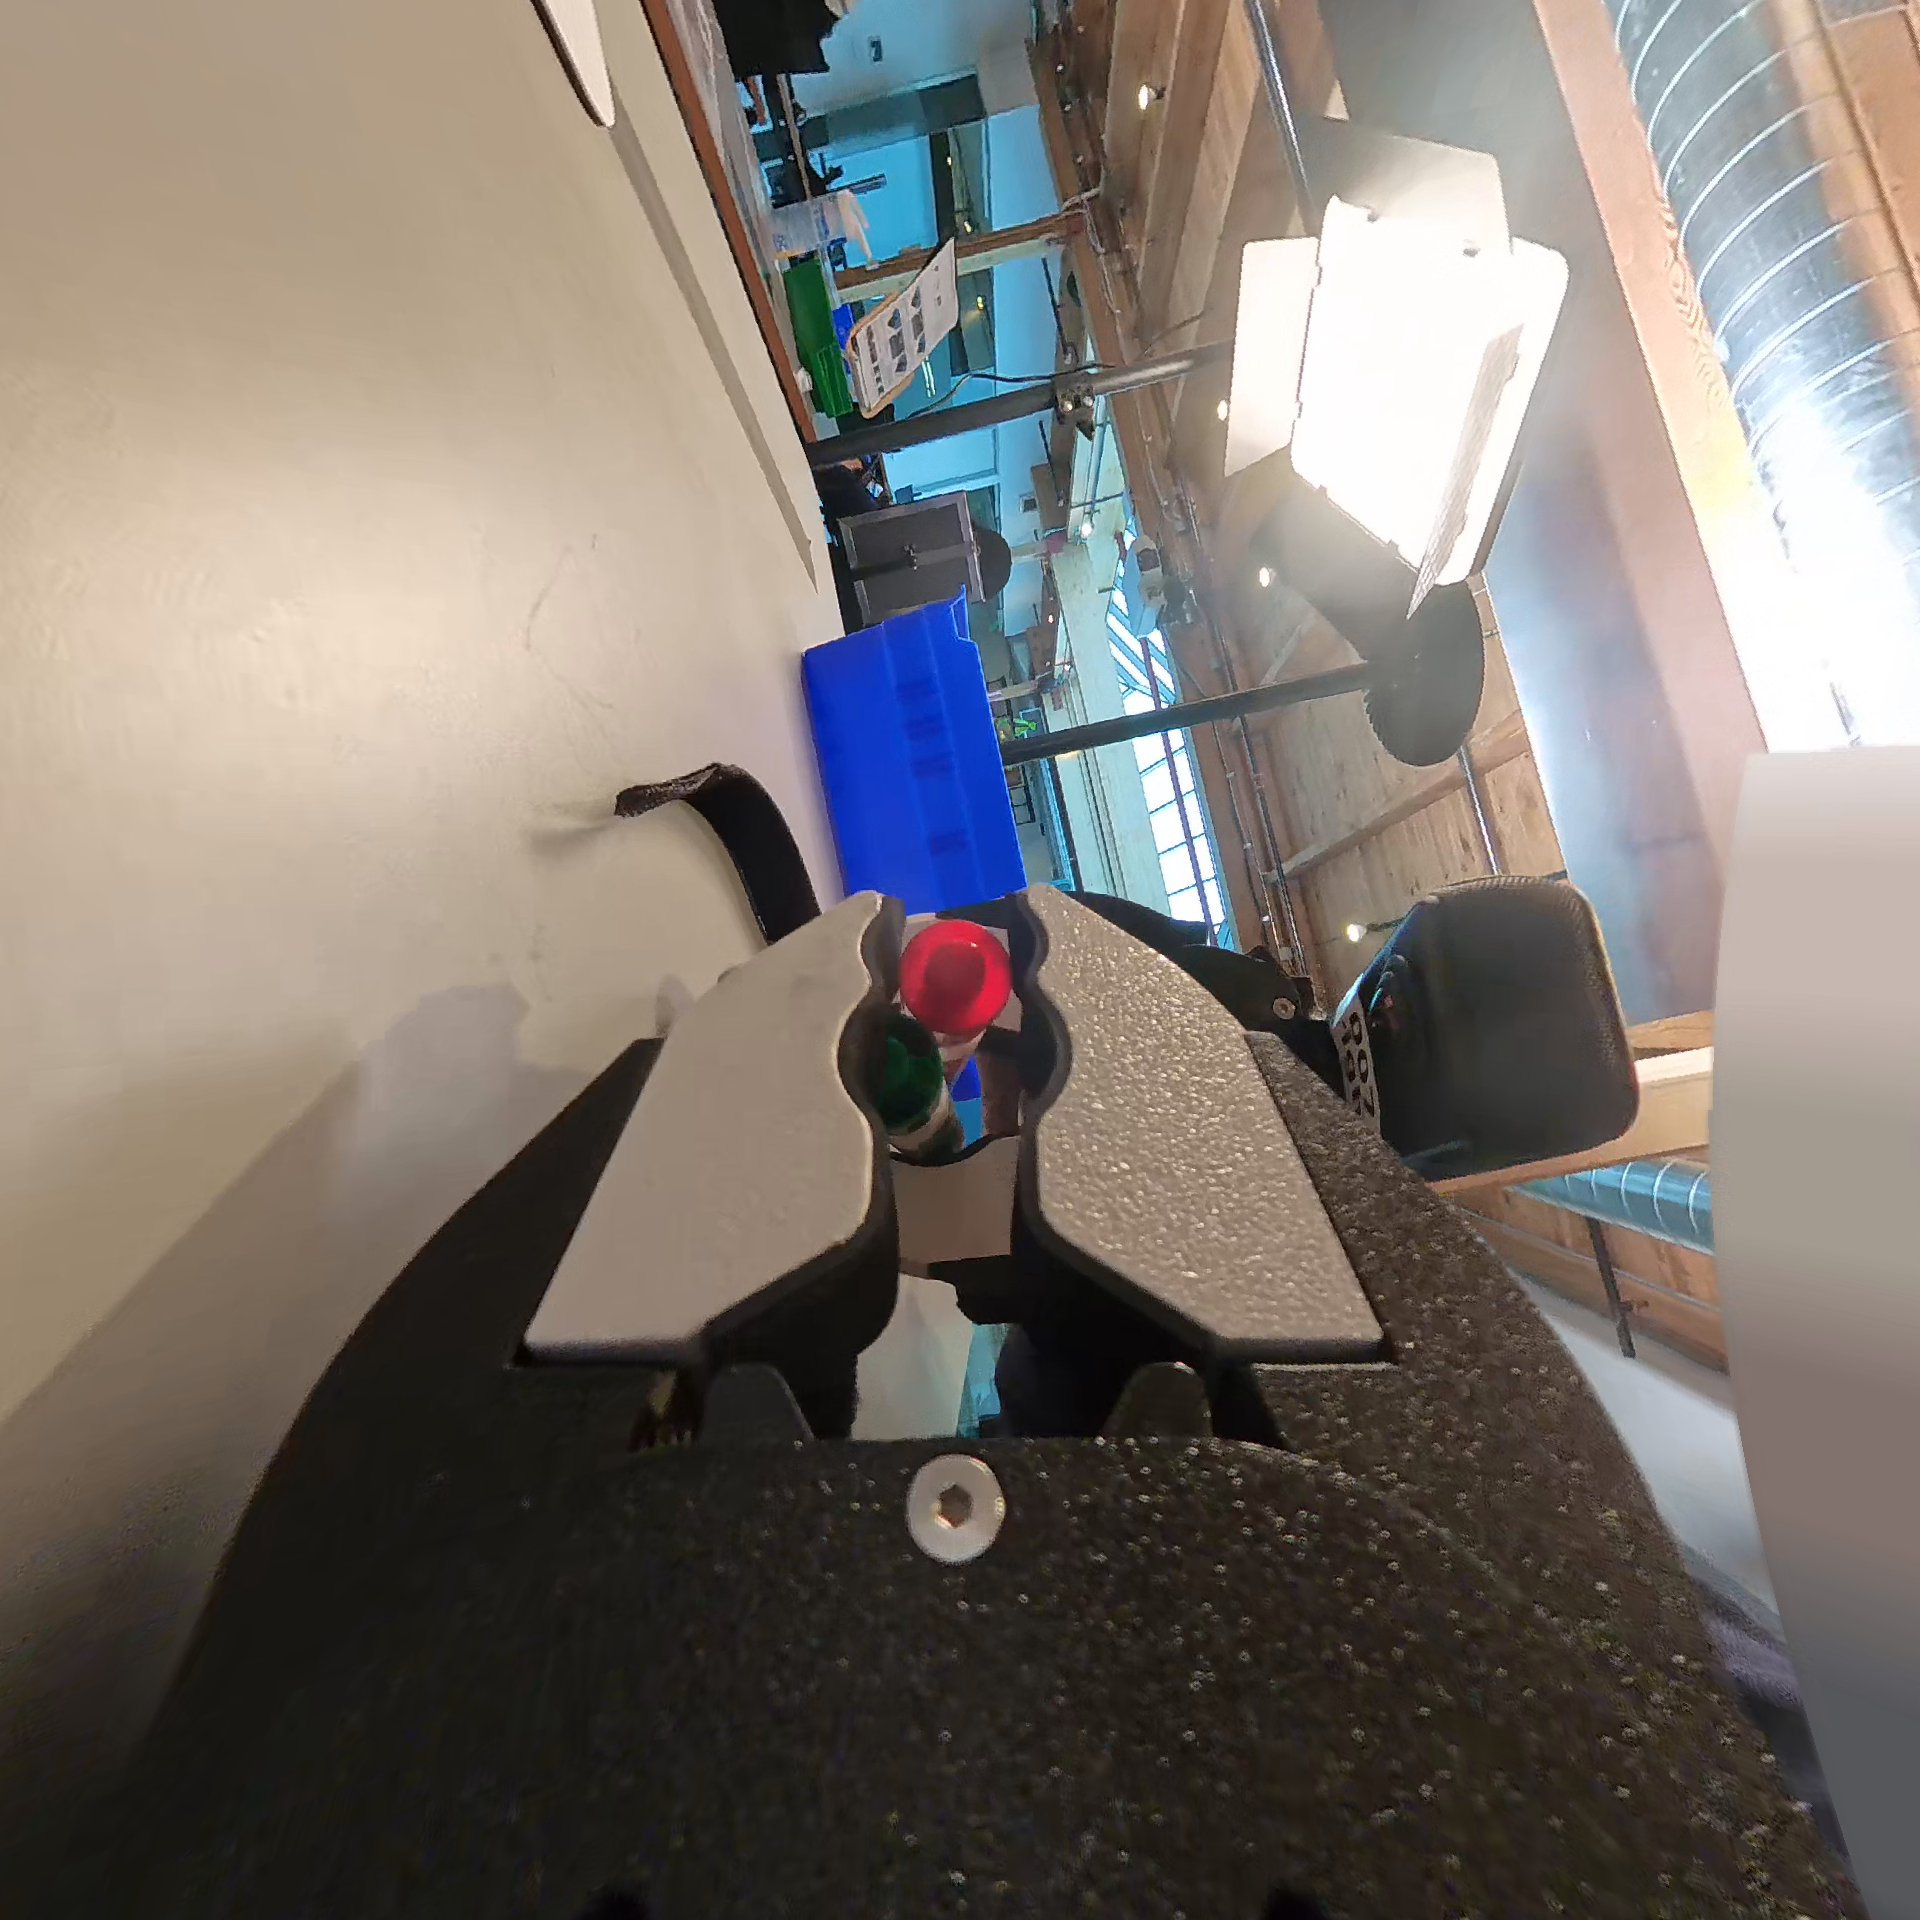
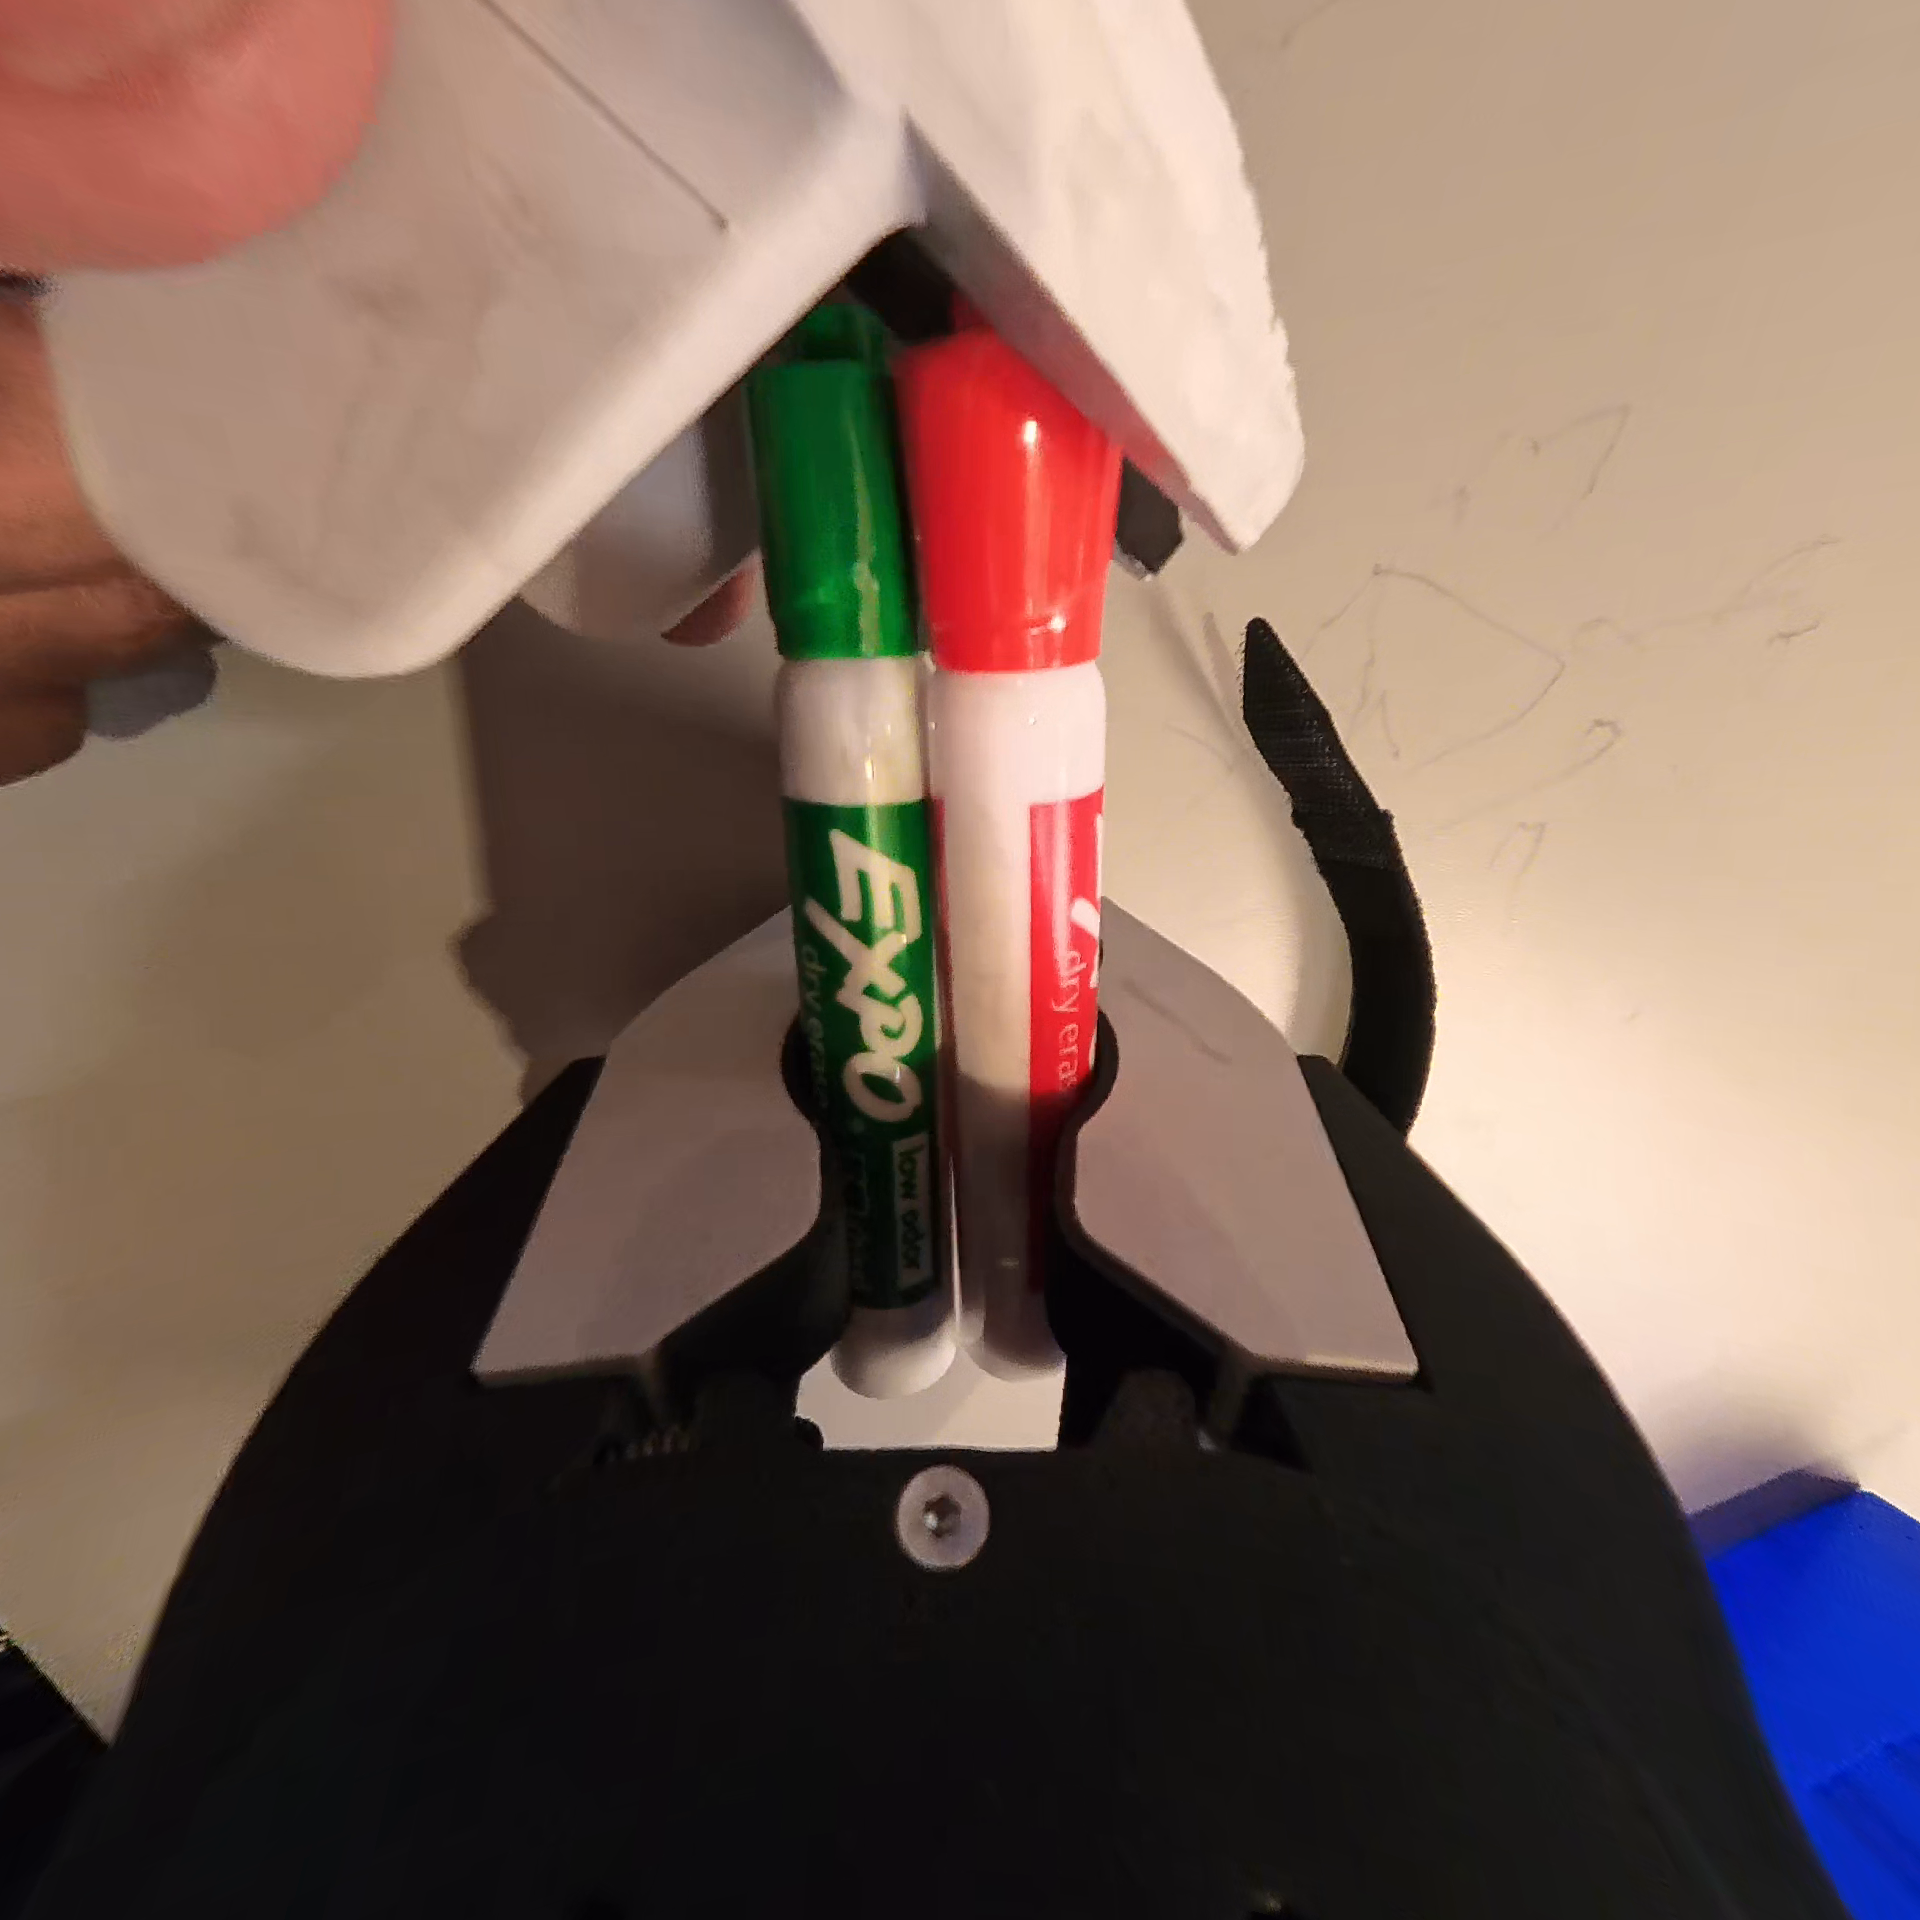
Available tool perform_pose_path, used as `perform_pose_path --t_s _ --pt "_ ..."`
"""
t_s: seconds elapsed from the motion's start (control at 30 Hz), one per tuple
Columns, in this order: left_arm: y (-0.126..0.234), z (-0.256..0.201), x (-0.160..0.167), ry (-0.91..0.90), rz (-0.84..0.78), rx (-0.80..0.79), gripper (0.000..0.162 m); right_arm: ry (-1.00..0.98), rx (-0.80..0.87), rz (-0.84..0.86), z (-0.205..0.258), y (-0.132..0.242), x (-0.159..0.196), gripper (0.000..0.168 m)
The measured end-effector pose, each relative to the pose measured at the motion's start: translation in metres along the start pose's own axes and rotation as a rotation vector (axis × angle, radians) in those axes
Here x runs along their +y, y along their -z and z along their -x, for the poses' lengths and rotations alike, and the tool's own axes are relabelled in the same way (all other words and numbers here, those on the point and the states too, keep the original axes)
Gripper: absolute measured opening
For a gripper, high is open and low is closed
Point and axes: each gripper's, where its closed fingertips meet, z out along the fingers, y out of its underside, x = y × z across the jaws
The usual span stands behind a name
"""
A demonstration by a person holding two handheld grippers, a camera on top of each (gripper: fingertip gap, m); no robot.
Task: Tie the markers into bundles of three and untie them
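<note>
A green marker (image 2: pixel 847 935) and a red marker (image 2: pixel 1023 883) lie side by side between both grippers, above the cream table (image 2: pixel 1558 312). My right gripper (image 2: pixel 945 935) is shut on their barrels. My left gripper (image 1: pixel 951 920) is shut on their cap ends: the red cap (image 1: pixel 954 971) and green cap (image 1: pixel 912 1081) show end-on between its pads. I cannot tell whether a third marker sits behind them. A black strap (image 2: pixel 1340 831) curls loose on the table just right of the markers, also seen in the left wrist view (image 1: pixel 732 831).
The left gripper's white body (image 2: pixel 468 364) and a hand (image 2: pixel 125 125) cover the caps from above. A blue bin (image 1: pixel 904 758) stands on the table beyond the markers and shows at the lower right (image 2: pixel 1818 1683). The right gripper's black body (image 1: pixel 1496 1029) faces the left one. A lamp (image 1: pixel 1392 343) stands behind. There is about 8 cm between the tips of the two grippers.
</note>
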Motion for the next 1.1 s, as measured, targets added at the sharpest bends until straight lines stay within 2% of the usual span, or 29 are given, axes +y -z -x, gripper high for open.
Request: perform_pose_path --t_s 0.37,0.67,1.1 --pt "0.002 0.001 0.002 0.097 -0.015 -0.028 0.019 0.095 0.019 0.031 -0.003 0.003 0.000 0.042" --pt "-0.002 -0.007 0.001 0.075 -0.038 -0.069 0.019 0.135 0.052 0.071 -0.011 0.004 -0.001 0.043" --pt "-0.008 -0.001 0.001 0.151 -0.062 -0.049 0.019 0.157 0.041 0.049 -0.013 0.004 -0.007 0.042"
